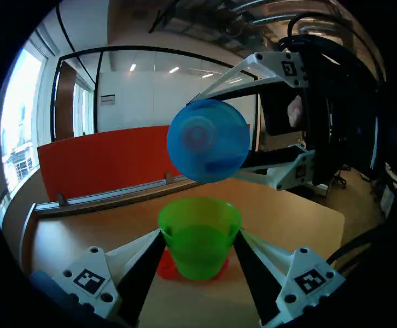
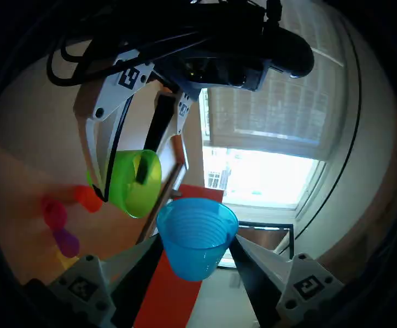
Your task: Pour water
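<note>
A translucent green cup [image 1: 199,240] stands upright between the fingers of my left gripper [image 1: 198,236], which is shut on it just above the wooden table [image 1: 286,218]. Its lower half looks darker; I cannot tell if that is water. Above and just beyond it hangs a blue cup [image 1: 208,140], tipped on its side with its base towards this camera, held by my right gripper [image 1: 214,139]. In the right gripper view the blue cup [image 2: 197,240] sits in my right gripper [image 2: 197,241], its mouth facing the green cup [image 2: 135,183] held in my left gripper [image 2: 124,180].
A red piece [image 1: 168,266] lies on the table right under the green cup. Several small coloured cups [image 2: 62,224] sit on the table beside it. An orange partition [image 1: 105,158] and a rail [image 1: 116,194] line the table's far edge. Windows lie beyond.
</note>
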